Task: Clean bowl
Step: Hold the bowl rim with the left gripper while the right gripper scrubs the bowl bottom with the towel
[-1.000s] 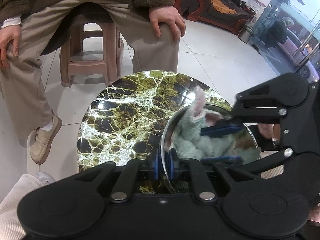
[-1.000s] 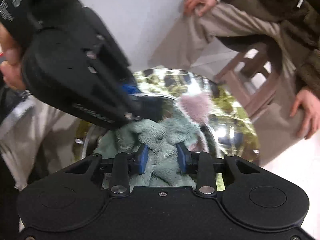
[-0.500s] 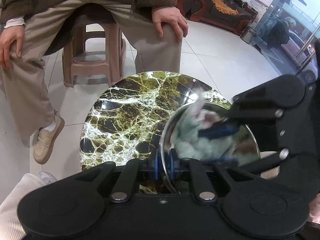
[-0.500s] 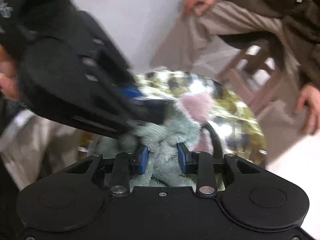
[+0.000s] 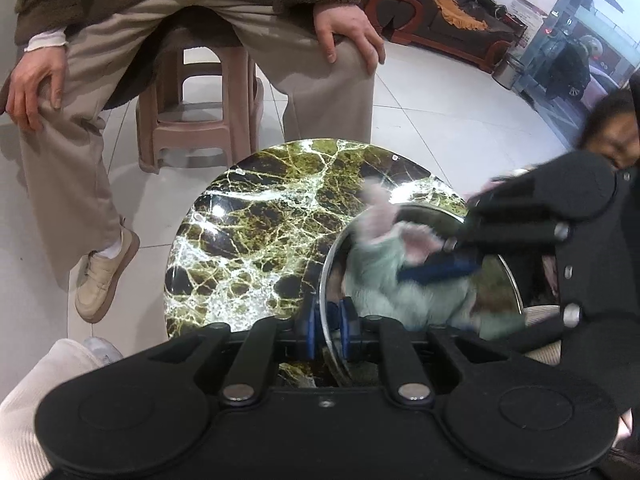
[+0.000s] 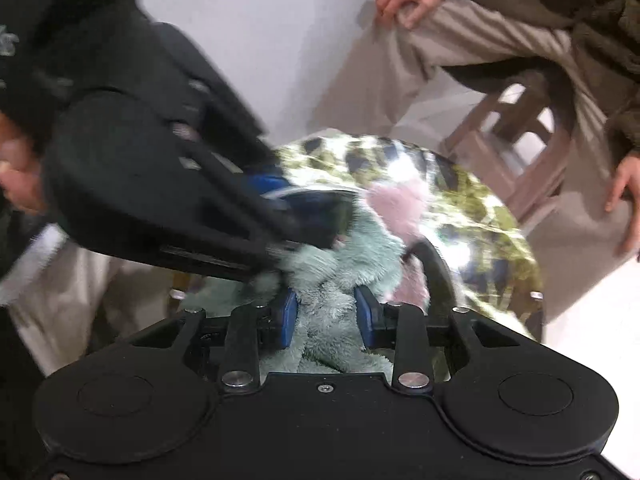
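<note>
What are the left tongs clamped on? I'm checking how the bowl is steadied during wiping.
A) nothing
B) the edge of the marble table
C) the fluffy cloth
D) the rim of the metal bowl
D: in the left wrist view the left tongs are shut on the thin rim of the metal bowl, while the green and pink fluffy cloth sits between the right tongs inside the bowl.
</note>
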### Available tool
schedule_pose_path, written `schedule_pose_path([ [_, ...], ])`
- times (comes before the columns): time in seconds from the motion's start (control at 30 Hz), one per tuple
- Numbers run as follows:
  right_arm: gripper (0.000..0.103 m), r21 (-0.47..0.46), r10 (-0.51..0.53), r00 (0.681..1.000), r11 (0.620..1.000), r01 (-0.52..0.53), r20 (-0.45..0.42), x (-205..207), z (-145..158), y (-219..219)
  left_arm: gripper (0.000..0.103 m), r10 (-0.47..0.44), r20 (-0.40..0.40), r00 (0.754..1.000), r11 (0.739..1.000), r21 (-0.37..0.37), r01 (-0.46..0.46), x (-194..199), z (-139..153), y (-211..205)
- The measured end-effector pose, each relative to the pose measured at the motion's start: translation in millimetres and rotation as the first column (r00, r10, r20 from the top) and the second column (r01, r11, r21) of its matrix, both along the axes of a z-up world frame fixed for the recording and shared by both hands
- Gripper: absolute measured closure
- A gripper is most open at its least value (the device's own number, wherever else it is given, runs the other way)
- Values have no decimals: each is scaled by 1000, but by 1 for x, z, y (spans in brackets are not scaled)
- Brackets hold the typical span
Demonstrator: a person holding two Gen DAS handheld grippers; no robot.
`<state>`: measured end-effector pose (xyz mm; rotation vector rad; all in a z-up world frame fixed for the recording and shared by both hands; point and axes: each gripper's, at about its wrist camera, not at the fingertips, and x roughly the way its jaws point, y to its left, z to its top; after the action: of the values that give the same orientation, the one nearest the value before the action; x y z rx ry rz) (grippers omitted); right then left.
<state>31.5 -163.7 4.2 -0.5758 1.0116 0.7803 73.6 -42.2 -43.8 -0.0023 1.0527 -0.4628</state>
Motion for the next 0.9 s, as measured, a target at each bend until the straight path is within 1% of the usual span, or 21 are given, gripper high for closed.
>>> schedule_pose_path([
  [0.07,73,-23,-13,1000,1000,13,-9,-4,2,-4,92,2,4,1000,1000,3,-2,-2,0,0],
  [0.13,72,-34,-1,999,999,0,-34,-13,2,0,92,6,2,1000,1000,0,-6,-2,0,0],
  [0.2,72,-30,13,999,999,-14,-47,-21,4,5,92,3,-2,1000,1000,-3,-3,-3,0,1],
  [0.27,72,-1,34,997,999,-34,-67,-24,5,10,91,-1,-1,1000,1000,-1,1,-5,0,0],
  [0.3,72,15,49,997,999,-48,-66,-25,5,15,91,-2,2,1000,1000,3,2,-5,1,0],
  [0.37,72,7,47,998,999,-47,-35,-20,6,21,91,-2,5,1000,1000,8,2,-7,1,0],
  [0.43,73,-3,25,1000,1000,-25,-4,-11,8,21,91,-2,2,1000,1000,6,2,-7,1,1],
  [0.47,74,-9,19,1000,1000,-19,6,-9,8,20,91,-5,1,1000,1000,5,5,-7,1,2],
  [0.57,74,-21,-15,1000,1000,15,12,-5,11,10,91,-9,0,1000,1000,2,9,-8,1,1],
  [0.63,74,-44,-21,1000,999,21,-4,-9,11,5,91,-8,1,1000,1000,0,8,-8,1,1],
  [0.7,72,-54,-8,999,999,5,-48,-17,9,4,91,-7,-1,1000,1000,-4,7,-7,1,1],
  [0.8,72,-17,15,996,1000,-16,-89,-22,9,11,91,-11,0,1000,1000,-4,11,-7,1,-1],
  [0.83,72,10,26,995,1000,-25,-94,-21,9,15,91,-13,2,1000,1000,-2,13,-7,1,-2],
  [0.9,72,16,29,997,999,-28,-72,-17,9,20,91,-17,4,1000,1000,4,17,-8,1,-2],
])
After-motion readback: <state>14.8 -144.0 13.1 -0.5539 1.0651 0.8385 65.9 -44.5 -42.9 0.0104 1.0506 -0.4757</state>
